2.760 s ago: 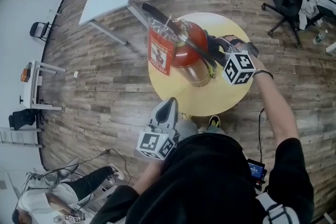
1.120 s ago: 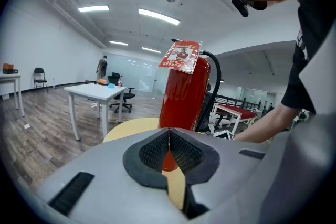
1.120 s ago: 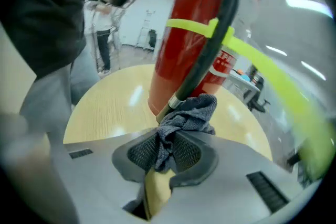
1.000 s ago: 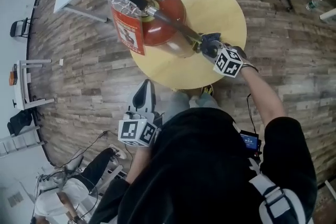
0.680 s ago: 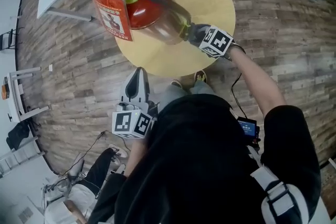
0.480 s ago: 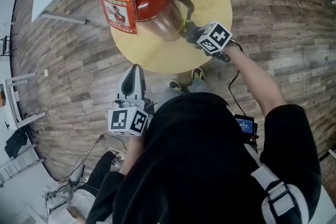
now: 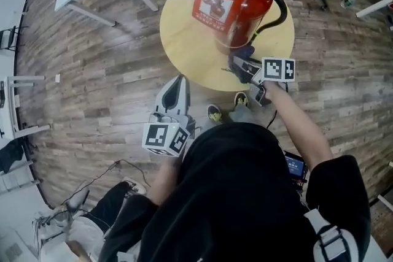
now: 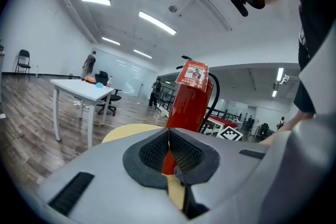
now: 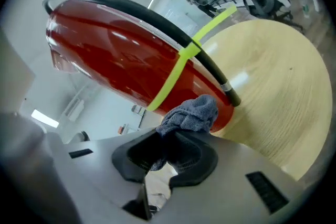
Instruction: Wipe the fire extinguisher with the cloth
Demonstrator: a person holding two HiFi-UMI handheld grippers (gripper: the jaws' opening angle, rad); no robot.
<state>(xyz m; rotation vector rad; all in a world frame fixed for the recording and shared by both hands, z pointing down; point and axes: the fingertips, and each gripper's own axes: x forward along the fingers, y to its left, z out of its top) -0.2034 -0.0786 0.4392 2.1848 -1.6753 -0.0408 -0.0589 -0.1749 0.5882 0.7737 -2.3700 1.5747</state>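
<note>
Grey, the left gripper (image 7: pixel 178 84) hangs over the wood floor (image 7: pixel 110 70) just short of the round yellow table (image 7: pixel 184 40), its jaws pressed together on nothing. On that table the red fire extinguisher (image 7: pixel 236 6) stands upright, a printed tag (image 7: pixel 215 0) hanging at its top and a black hose (image 7: pixel 277 9) curving down its side. At its base, the right gripper (image 7: pixel 238 66) pinches a blue-grey cloth (image 9: pixel 190 113), bunched at the lower red wall near the hose end; whether they touch is unclear.
</note>
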